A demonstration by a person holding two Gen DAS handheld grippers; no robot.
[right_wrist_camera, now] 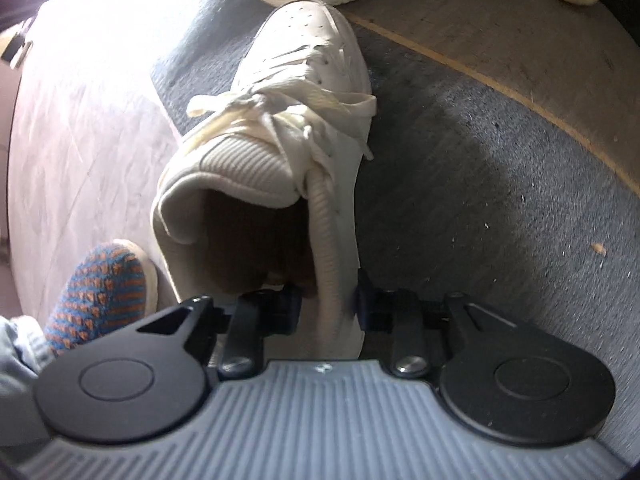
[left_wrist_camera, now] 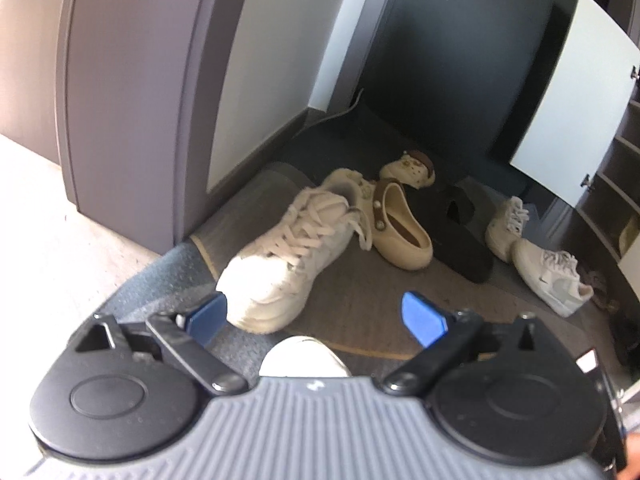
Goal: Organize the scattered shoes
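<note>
My right gripper point(right_wrist_camera: 326, 308) is shut on the padded collar of a white sneaker point(right_wrist_camera: 304, 92) that points away over the grey mat; its toe shows in the left wrist view point(left_wrist_camera: 304, 356). My left gripper point(left_wrist_camera: 314, 314) is open and empty, hovering by the toe of a second white sneaker point(left_wrist_camera: 288, 256). Beyond it lie a cream clog point(left_wrist_camera: 400, 232), another cream clog point(left_wrist_camera: 412, 168), a black slide sandal point(left_wrist_camera: 460, 228) and two more white sneakers point(left_wrist_camera: 508, 228) point(left_wrist_camera: 552, 276).
A grey mat point(left_wrist_camera: 360, 300) with a tan line covers the floor. A grey cabinet point(left_wrist_camera: 132, 100) stands at left. An open white door point(left_wrist_camera: 572, 96) and shelves point(left_wrist_camera: 616, 184) are at right. A foot in a striped sock point(right_wrist_camera: 96, 292) stands by the held sneaker.
</note>
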